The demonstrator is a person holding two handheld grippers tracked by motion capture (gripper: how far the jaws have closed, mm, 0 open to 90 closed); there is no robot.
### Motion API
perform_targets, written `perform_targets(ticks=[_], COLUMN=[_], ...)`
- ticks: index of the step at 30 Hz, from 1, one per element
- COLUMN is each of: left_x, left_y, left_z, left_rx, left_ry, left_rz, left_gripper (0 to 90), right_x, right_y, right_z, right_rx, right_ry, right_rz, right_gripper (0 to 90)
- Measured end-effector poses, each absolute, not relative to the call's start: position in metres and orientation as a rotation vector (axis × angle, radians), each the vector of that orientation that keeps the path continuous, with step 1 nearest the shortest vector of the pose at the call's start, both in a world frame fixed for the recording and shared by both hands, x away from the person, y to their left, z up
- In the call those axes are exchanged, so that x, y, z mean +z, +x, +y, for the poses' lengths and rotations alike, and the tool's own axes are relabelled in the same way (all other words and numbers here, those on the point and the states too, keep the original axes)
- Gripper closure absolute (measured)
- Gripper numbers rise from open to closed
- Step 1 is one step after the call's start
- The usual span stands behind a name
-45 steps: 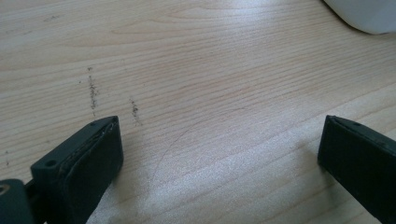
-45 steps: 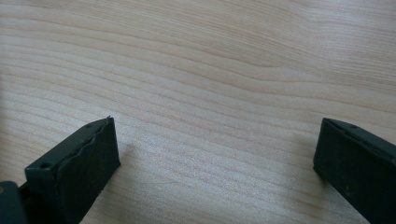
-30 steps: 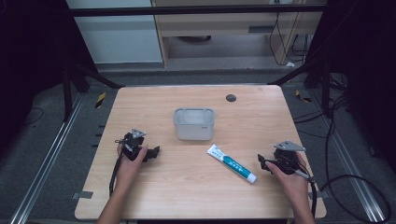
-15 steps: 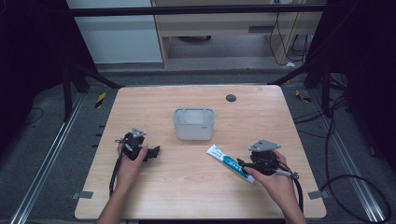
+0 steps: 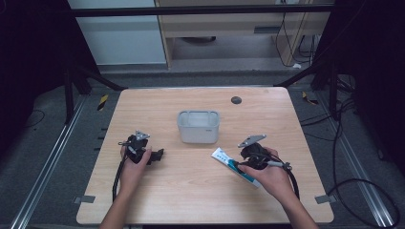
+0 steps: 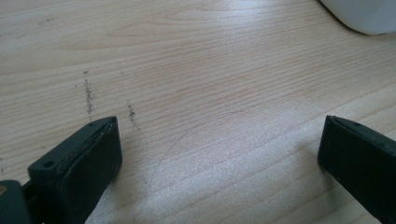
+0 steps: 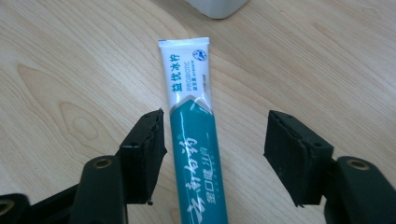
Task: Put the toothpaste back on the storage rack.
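Toothpaste tube between wide-open right hand-held gripper jaws, cap end cut off; left hand-held gripper agape, empty.

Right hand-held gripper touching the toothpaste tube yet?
Apart. In the right gripper view the right hand-held gripper straddles the toothpaste tube, open, with wood showing between each jaw and the tube.

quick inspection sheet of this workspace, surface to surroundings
Surface: light wooden table, faint dark scuffs, a small dark round spot near the far edge.
Job's things: toothpaste tube lying flat; grey tub mid-table.
Clutter: nothing seen.
Grippers: left gripper open over bare wood; right gripper open, jaws either side of the tube, not touching it.
Cables: one trails from each gripper; more lie on the floor at right.
Surroundings: dark frame, grey floor, cabinet behind.
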State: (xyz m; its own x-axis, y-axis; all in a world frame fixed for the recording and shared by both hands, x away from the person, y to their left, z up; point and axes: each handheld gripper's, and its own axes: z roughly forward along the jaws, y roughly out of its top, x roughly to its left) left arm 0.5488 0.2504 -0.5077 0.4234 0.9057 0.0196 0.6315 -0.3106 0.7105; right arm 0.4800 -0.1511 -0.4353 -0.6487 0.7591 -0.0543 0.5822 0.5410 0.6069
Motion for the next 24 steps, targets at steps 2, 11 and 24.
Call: perform_targets(ticks=[2,11,24], left_x=[-0.508,-0.508,-0.508], left_y=[0.549,0.55,0.551], left_z=[0.25,0.25,0.249], left_rx=[0.563,0.564,0.563], left_ry=[2.053,2.047,2.045], left_rz=[1.294,1.298,1.297], left_gripper=[0.0,0.0,0.0], right_x=[-0.435,-0.439,-0.457], right_y=[0.484,0.497,0.517], right_z=[-0.147,-0.134,-0.117], right_rx=[0.777,0.734,0.625], right_ry=[1.102,1.098,1.116], right_rz=[2.491,2.578,2.644], right_gripper=[40.7,50.1,51.7])
